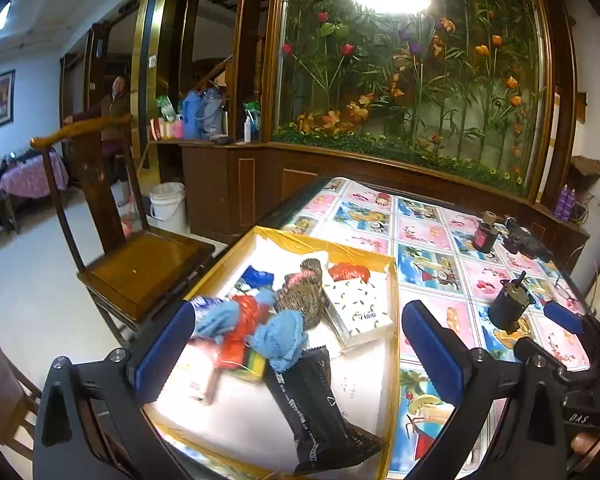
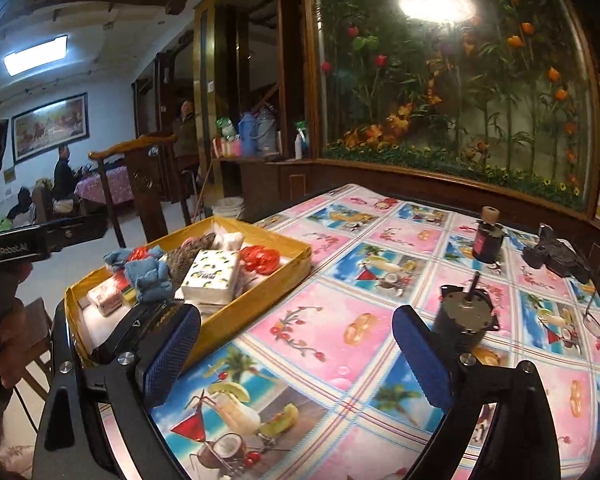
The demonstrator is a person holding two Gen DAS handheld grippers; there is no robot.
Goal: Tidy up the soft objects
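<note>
- left gripper (image 1: 296,344): jaws spread wide, nothing clamped. It hangs over the yellow tray (image 1: 394,300); the pads sit clear of the contents.
- left pad frames the pile at about 9 o'clock, right pad sits past the tray's right wall over the tablecloth (image 1: 432,240).
- right gripper (image 2: 296,360): jaws wide apart, empty, only patterned cloth between the pads.
- soft items are all in the tray: blue cloth (image 1: 278,336) at centre, red plastic bag (image 1: 244,320) touching it at 9 o'clock, brown speckled plush (image 1: 304,292) at 12, tissue pack (image 1: 360,312) at 2, black sachet (image 1: 312,404) at 6.
- right wrist view: the tray is at 10 o'clock from the right gripper, the tissue pack (image 2: 210,278) leaning on the pile.
- black cylinder motor (image 2: 462,320) stands upright just beyond the right pad at 2 o'clock, apart from it.
- small dark bottle (image 2: 486,240) farther back at 1 o'clock.
- can't tell what the pink pack under the cloth is.
</note>
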